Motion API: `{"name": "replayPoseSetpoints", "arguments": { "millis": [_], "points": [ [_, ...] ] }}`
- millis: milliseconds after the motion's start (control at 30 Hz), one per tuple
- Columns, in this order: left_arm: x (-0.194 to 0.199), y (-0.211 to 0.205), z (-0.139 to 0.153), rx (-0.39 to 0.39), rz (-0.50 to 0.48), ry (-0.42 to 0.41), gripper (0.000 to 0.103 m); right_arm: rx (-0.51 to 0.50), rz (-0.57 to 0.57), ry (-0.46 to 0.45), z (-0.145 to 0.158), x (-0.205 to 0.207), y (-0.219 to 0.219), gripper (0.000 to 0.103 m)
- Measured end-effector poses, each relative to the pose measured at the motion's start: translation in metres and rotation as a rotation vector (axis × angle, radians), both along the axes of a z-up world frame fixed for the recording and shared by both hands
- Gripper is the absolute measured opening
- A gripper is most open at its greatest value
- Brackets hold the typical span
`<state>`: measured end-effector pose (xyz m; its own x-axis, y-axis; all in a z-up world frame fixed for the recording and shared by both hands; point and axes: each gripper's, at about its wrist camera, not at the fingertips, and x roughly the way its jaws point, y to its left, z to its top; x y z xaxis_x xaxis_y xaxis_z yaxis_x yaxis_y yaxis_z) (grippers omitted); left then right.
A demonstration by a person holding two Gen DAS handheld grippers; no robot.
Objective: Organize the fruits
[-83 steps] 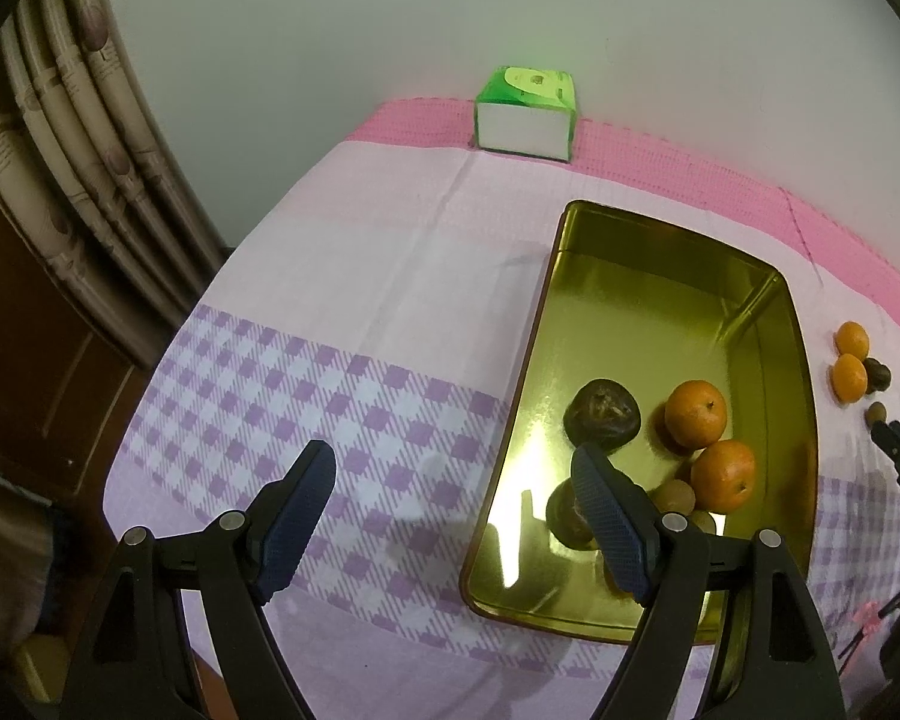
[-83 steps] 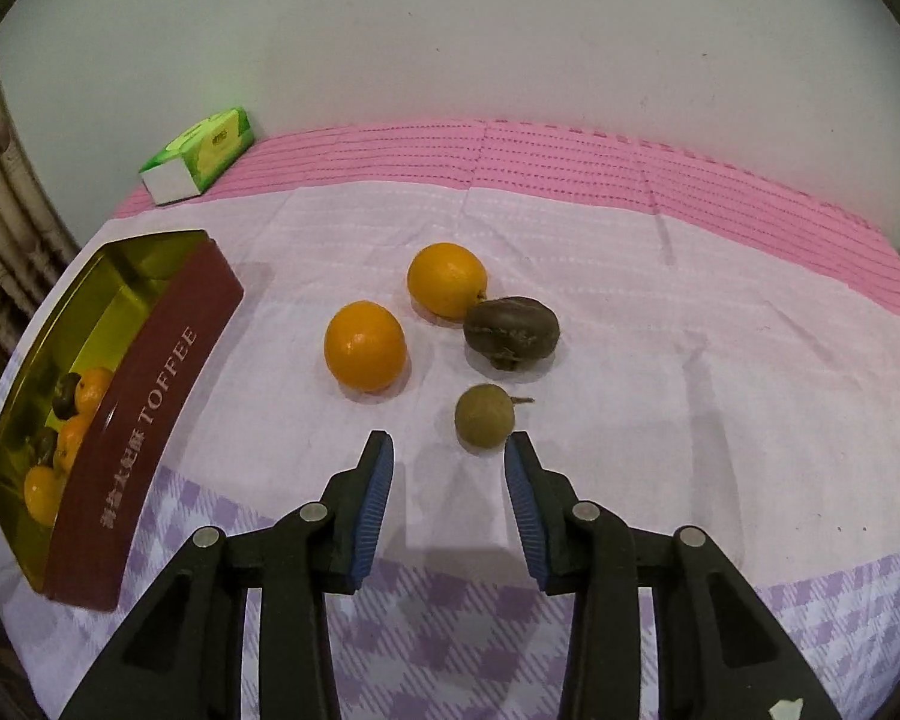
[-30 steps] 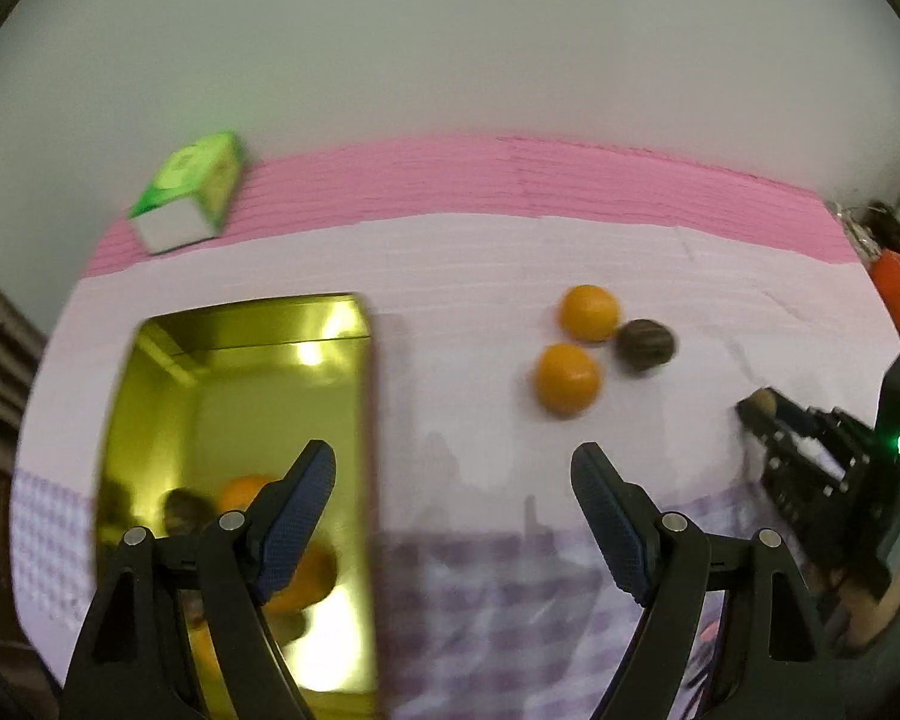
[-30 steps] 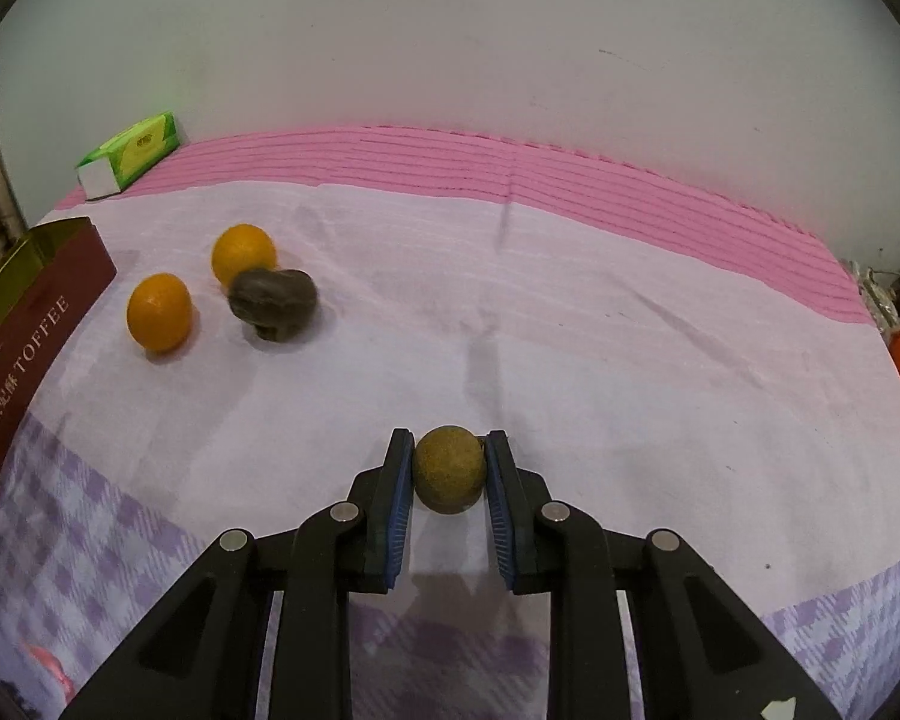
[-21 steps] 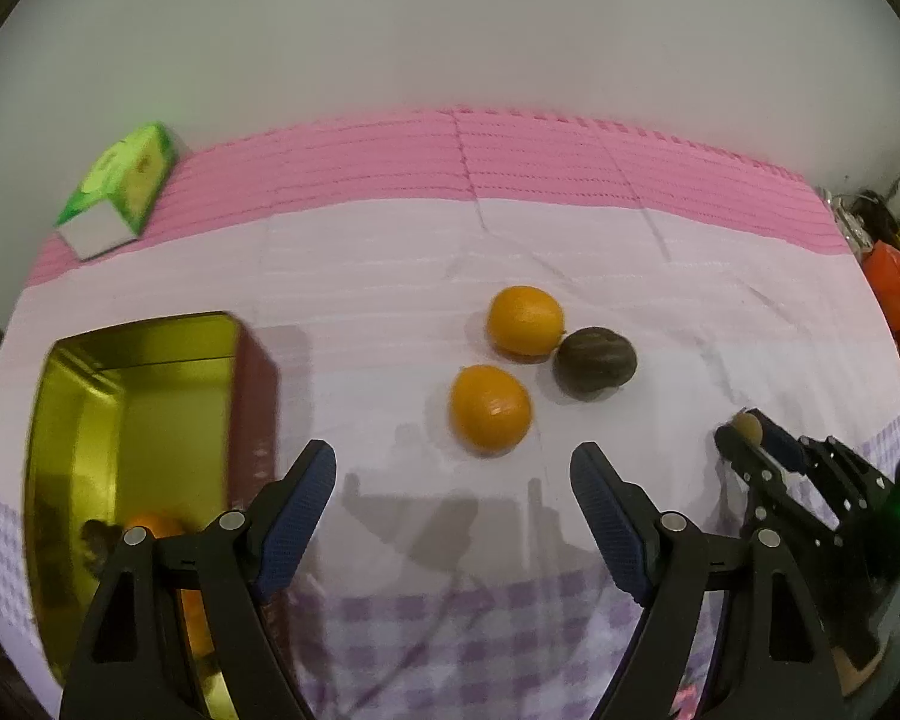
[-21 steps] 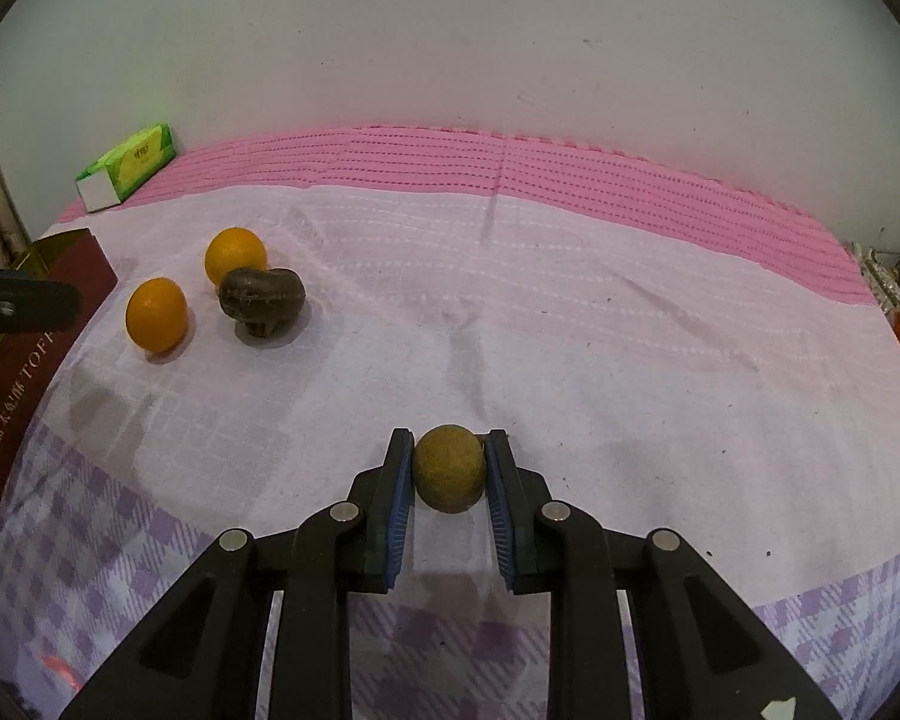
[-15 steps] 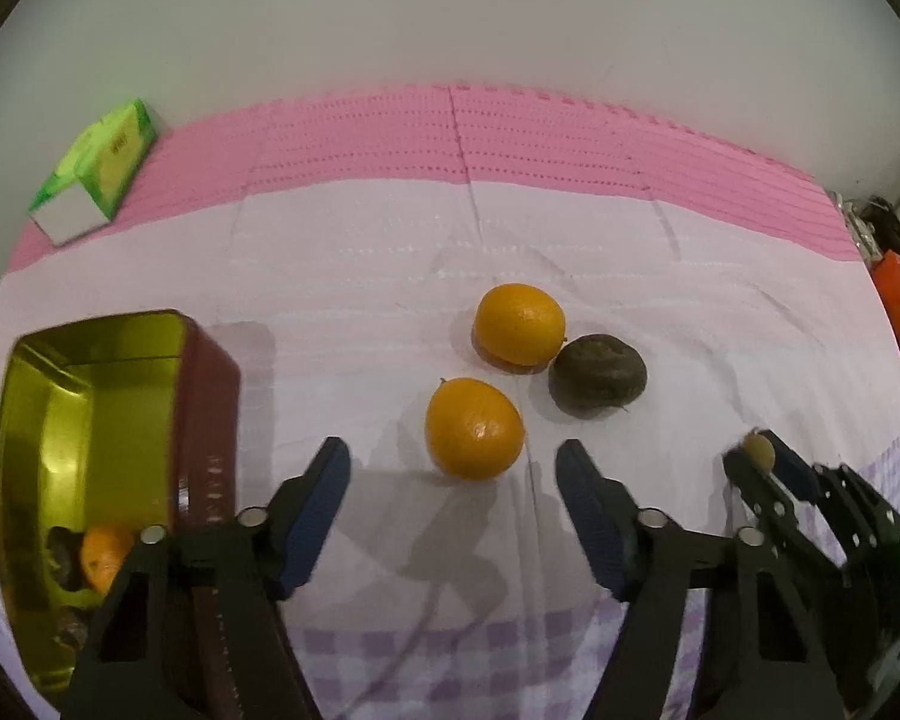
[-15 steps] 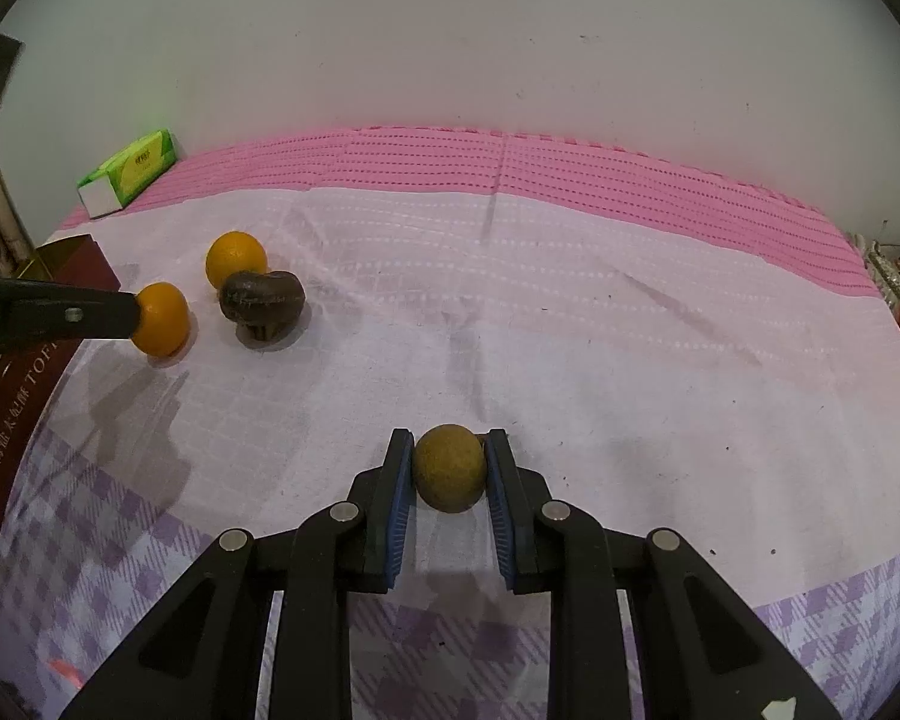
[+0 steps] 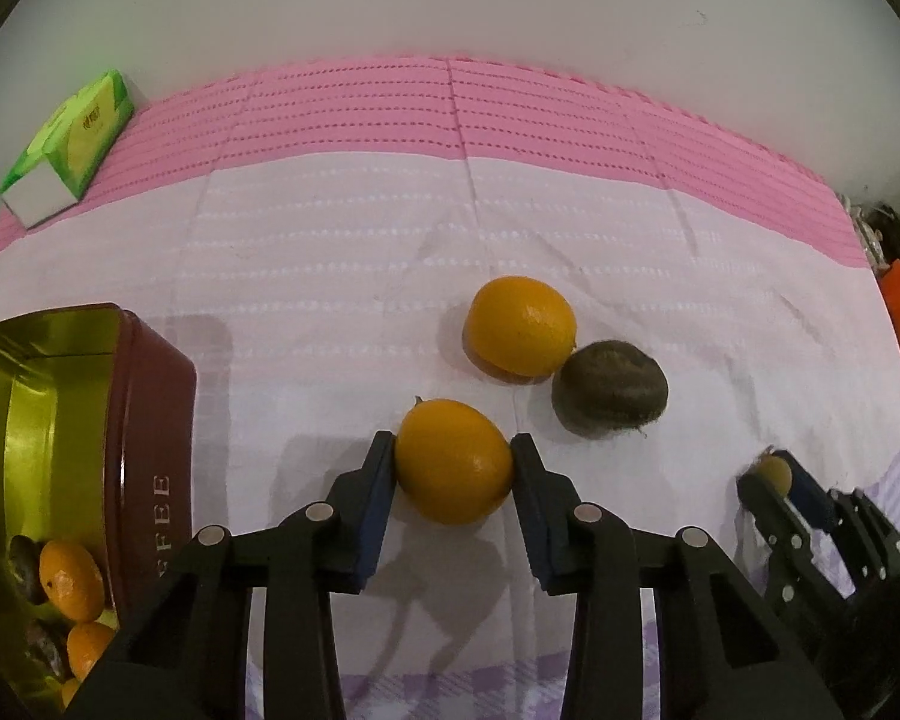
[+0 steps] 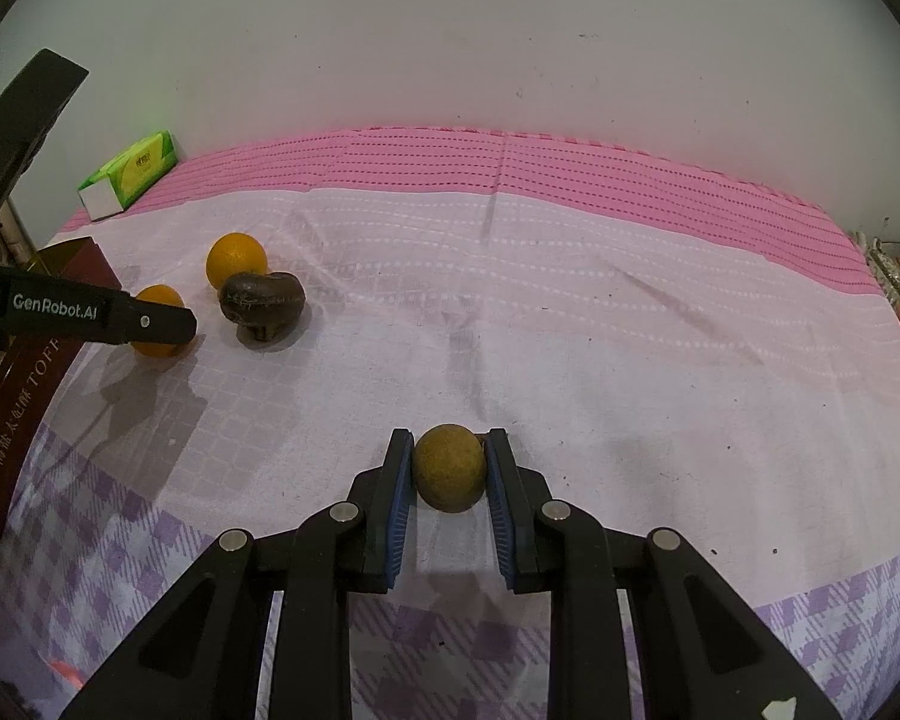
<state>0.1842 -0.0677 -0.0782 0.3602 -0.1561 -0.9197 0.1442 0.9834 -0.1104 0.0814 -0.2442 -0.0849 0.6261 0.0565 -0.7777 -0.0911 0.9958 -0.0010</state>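
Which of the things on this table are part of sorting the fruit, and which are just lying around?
Part of the job:
- near orange, in the left gripper
- small brown fruit, in the right gripper
- far orange
- dark wrinkled fruit
- toffee tin, already holding fruit

Just lying about:
- green tissue box
- pink tablecloth

Both fisheye views are evenly, fairly brightly lit from above, sharp in the middle. Soft shadows fall toward the camera on the tablecloth (image 9: 342,276). The gold tin (image 9: 36,432) glares (yellow-green sheen). Edges bow strongly, with dark vignetted corners.
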Motion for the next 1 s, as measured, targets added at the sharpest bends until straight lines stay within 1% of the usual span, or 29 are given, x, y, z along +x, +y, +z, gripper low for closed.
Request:
{"name": "replayPoseSetpoints", "arguments": {
  "millis": [200,600,800,1000],
  "points": [
    [-0.016,0.001,0.005,0.007,-0.017,-0.017,0.039,-0.005,0.0,0.0,0.0,0.0,0.0,0.022],
    [-0.06,0.009,0.023,0.011,-0.037,-0.044,0.039,-0.016,0.001,0.0,-0.001,0.002,0.004,0.022],
    [-0.082,0.021,0.043,0.006,-0.034,-0.086,0.039,-0.02,0.001,0.0,-0.001,0.002,0.005,0.022],
    [-0.097,0.042,0.061,0.009,-0.005,-0.132,0.039,-0.024,0.0,-0.001,-0.002,0.002,0.005,0.022]
  ]
}}
